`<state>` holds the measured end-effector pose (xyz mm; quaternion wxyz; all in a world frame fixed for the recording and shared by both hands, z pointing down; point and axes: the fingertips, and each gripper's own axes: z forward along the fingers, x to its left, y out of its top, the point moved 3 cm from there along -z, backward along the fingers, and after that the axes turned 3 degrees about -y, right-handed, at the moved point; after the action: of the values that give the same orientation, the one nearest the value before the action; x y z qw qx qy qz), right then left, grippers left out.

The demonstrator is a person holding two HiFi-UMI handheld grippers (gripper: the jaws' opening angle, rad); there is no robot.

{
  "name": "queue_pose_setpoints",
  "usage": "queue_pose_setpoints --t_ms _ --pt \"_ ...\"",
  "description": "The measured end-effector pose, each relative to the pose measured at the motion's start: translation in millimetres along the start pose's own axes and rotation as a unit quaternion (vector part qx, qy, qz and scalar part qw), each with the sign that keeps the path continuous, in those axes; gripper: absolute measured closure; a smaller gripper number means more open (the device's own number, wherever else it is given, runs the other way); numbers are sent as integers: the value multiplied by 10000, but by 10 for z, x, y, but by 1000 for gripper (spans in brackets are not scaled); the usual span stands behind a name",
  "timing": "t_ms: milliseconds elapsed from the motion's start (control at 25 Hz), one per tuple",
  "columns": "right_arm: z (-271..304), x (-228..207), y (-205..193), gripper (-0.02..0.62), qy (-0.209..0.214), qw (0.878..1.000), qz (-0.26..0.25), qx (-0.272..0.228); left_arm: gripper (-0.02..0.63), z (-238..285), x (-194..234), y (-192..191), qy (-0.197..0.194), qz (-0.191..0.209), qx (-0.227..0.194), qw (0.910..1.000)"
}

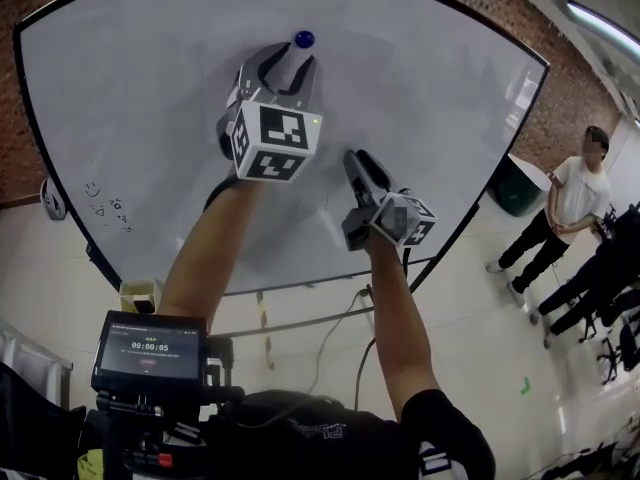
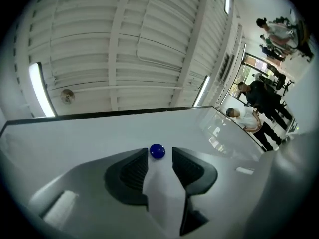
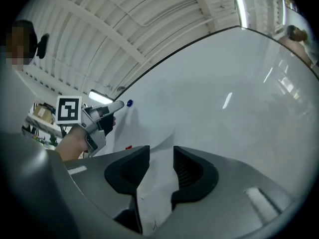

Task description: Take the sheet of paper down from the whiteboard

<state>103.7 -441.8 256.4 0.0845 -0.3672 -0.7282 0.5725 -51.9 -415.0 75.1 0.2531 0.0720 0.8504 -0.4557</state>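
Observation:
The whiteboard fills the head view. A round blue magnet sits near its top and pins a white sheet of paper, hard to tell from the board. My left gripper points up at the magnet; its jaws stand apart, with the paper's top strip in the gap and the pads off it. Lower right, my right gripper is open too, the sheet running between its jaws and one corner curling off the board. In the right gripper view the left gripper shows beside the magnet.
Handwritten marks sit at the board's lower left and a small red mark near the sheet. People stand on the floor to the right by a dark bin. A screen device is at my chest.

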Motion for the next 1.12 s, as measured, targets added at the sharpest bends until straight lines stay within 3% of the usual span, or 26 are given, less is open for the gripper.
queue_pose_setpoints --t_ms 120,240,440,680,1120 --pt "-7 -7 25 430 -18 9998 170 -99 409 75 1 13 17 322 106 9994" --pt "14 -18 70 422 -18 9996 263 -142 407 137 -13 27 -38 443 175 9989" --pt "62 -13 285 416 146 9982 541 -231 416 220 -9 129 -27 336 170 9993" --pt "117 36 217 414 351 9961 812 -24 446 245 -18 159 36 396 266 9989" --pt "172 24 403 434 640 9877 1381 -365 480 304 -65 187 60 468 413 9980"
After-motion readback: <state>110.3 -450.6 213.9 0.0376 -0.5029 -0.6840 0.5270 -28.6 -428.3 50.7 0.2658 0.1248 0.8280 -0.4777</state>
